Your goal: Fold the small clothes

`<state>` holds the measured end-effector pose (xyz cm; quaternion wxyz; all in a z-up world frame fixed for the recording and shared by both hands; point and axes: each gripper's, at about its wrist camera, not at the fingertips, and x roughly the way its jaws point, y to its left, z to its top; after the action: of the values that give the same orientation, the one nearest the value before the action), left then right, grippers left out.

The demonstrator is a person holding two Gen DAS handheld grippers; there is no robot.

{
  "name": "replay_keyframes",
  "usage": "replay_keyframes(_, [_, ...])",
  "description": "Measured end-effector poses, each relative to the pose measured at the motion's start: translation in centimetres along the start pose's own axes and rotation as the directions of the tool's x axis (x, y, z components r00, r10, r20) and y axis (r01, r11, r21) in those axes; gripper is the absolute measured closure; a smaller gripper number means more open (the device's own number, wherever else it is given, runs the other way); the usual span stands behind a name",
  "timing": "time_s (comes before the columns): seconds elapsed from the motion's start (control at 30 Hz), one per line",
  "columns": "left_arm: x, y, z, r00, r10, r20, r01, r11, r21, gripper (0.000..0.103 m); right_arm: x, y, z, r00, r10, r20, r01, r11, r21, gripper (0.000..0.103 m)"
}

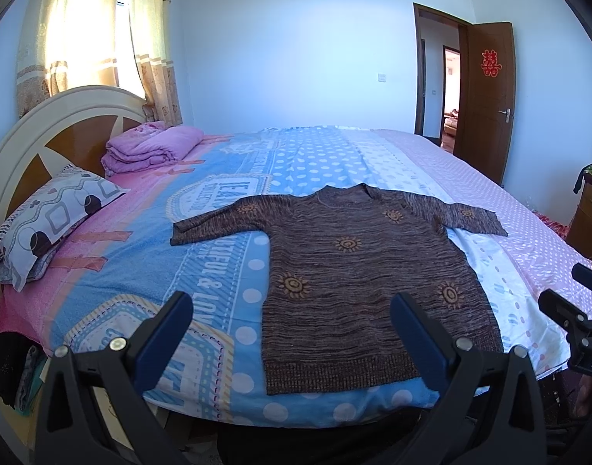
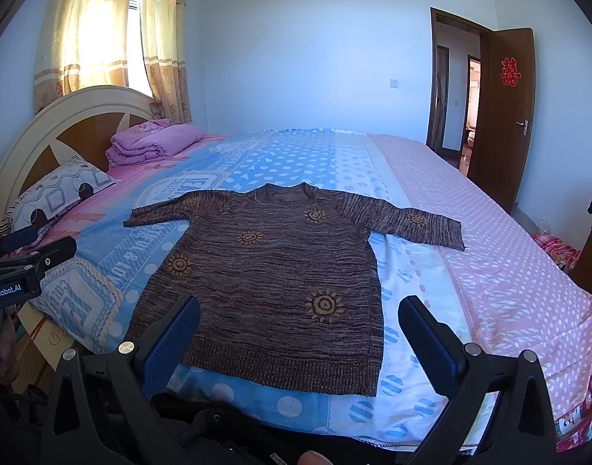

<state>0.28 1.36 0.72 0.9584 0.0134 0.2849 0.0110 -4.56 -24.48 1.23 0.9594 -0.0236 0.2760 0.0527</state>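
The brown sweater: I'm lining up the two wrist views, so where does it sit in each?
Left wrist: brown sweater lies flat right of centre, hem between the open fingers.
Right wrist: brown sweater lies left of centre.
Shared landmark: folded purple blanket by the headboard.

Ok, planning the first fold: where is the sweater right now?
The brown sweater lies flat mid-bed in both views, hem at the near edge, sleeves spread, ahead of both open grippers.

A wide bed with a blue, white and pink dotted sheet (image 1: 319,155) fills the room. At its cream and brown wooden headboard (image 1: 36,128) lie a grey patterned pillow (image 1: 52,213) and a folded purple blanket (image 1: 148,147). Yellow curtains (image 1: 90,35) hang behind. A brown wooden door (image 1: 486,104) stands open.
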Motion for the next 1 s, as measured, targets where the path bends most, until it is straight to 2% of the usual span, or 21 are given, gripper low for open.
replay_keyframes(1.0, [0.08, 0.34, 0.03, 1.0, 0.005, 0.009, -0.005, 1.0, -0.005, 0.0, 0.49, -0.26, -0.11, 1.0, 0.0, -0.015, 0.0, 1.0, 0.014, 0.001])
